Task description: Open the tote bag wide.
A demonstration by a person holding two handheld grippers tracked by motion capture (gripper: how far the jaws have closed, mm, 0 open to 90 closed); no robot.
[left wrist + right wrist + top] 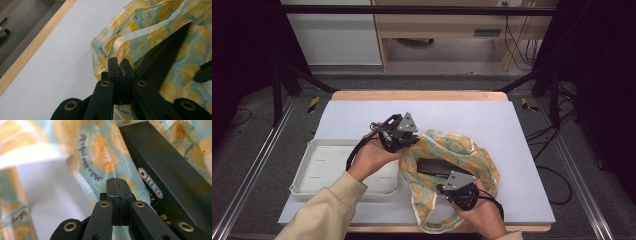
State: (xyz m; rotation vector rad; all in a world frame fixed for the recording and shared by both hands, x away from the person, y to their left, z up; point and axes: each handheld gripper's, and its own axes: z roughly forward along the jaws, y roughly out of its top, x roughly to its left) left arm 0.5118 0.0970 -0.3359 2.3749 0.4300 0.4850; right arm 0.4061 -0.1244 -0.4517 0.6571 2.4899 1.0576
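From above, both grippers work a lemon-print bag [472, 150] on the bench [362, 117]. The left gripper [120, 63] pinches its rim; the right gripper [116, 182] clamps fabric beside a black Oreo box [170, 170] inside. A white tray [319, 170] sits behind the left fingers.

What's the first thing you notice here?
A bright bag printed with lemon slices sits in the middle of the table, with a black Oreo box inside. The left claw is shut on the bag's rim. A white tray lies to its left.
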